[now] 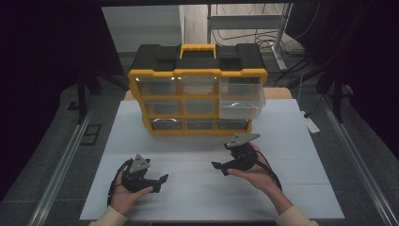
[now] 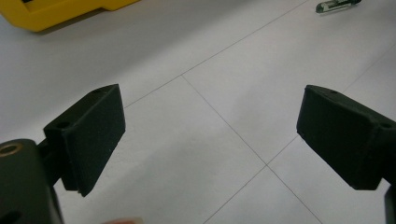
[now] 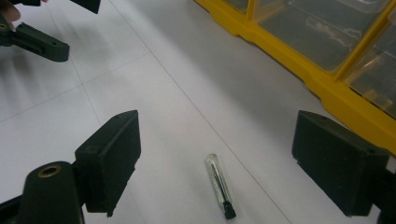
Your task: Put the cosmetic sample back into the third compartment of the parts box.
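A yellow and black drawer organizer (image 1: 197,96) stands at the back middle of the white table (image 1: 291,188); its base edge shows in the right gripper view (image 3: 299,70) and a corner in the left gripper view (image 2: 56,11). A small clear vial with a black cap (image 3: 219,185) lies flat on the table between the jaws of my right gripper (image 3: 217,158), untouched. The vial also shows far off at the top of the left gripper view (image 2: 337,5). My right gripper (image 1: 219,168) is open in front of the organizer. My left gripper (image 1: 160,183) (image 2: 210,135) is open over bare table at the front left.
One clear drawer (image 1: 242,99) at the organizer's right side is pulled out toward me. The left gripper's jaws (image 3: 42,39) appear at the top left of the right gripper view. Dark floor, rails and cables surround the table.
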`<state>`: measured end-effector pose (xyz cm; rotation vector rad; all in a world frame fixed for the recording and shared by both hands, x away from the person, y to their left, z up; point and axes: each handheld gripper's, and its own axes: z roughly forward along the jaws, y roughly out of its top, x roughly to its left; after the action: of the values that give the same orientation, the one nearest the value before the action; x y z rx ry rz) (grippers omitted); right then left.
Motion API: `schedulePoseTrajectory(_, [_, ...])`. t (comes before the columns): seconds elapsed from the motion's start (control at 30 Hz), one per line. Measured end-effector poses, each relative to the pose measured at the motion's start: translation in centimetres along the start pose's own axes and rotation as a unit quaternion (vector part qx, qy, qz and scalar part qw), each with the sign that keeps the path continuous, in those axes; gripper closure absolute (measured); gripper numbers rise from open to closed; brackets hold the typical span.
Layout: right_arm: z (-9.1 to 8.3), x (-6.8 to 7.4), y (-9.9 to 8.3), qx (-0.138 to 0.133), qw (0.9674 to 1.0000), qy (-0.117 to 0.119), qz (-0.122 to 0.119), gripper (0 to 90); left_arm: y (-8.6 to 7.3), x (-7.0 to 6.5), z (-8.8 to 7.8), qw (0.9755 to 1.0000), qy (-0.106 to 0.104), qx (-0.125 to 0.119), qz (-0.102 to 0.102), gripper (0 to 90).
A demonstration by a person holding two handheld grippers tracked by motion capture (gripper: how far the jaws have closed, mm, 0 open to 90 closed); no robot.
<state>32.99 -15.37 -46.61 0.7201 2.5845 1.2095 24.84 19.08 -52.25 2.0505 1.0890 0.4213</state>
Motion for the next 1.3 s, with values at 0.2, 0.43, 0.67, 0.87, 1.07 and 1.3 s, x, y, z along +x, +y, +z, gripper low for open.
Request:
schedulePoseTrajectory(0.2, [1.0, -0.3, -0.1, 0.018, 0.9998, 0.001, 0.002, 16.2, 0.0, 0.0, -0.1, 1.0000, 0.001, 0.001, 0.002, 8.4])
schedulePoseTrajectory(0.43, [2.1, -0.6, -0.4, 0.055, 0.9983, 0.019, -0.010, 16.7, 0.0, 0.0, -0.2, 1.0000, 0.002, -0.002, 0.002, 8.5])
schedulePoseTrajectory(0.67, [3.3, -0.6, -0.9, 0.095, 0.9948, 0.026, -0.025, 18.1, 0.1, -0.2, -0.4, 1.0000, 0.002, -0.005, 0.005, 8.5])
schedulePoseTrajectory(0.87, [4.3, -0.9, -1.3, 0.120, 0.9921, 0.021, -0.028, 19.1, 0.1, -0.2, -0.5, 1.0000, 0.002, -0.005, 0.005, 8.4])
schedulePoseTrajectory(1.07, [5.0, -1.3, -1.6, 0.141, 0.9895, 0.018, -0.025, 25.1, 0.2, -0.6, -0.6, 0.9999, 0.004, -0.003, 0.014, 8.4])
schedulePoseTrajectory(1.3, [5.4, -1.0, -1.7, 0.158, 0.9868, 0.006, -0.037, 40.8, 0.1, -0.5, -0.6, 0.9999, 0.007, -0.001, 0.012, 8.7])
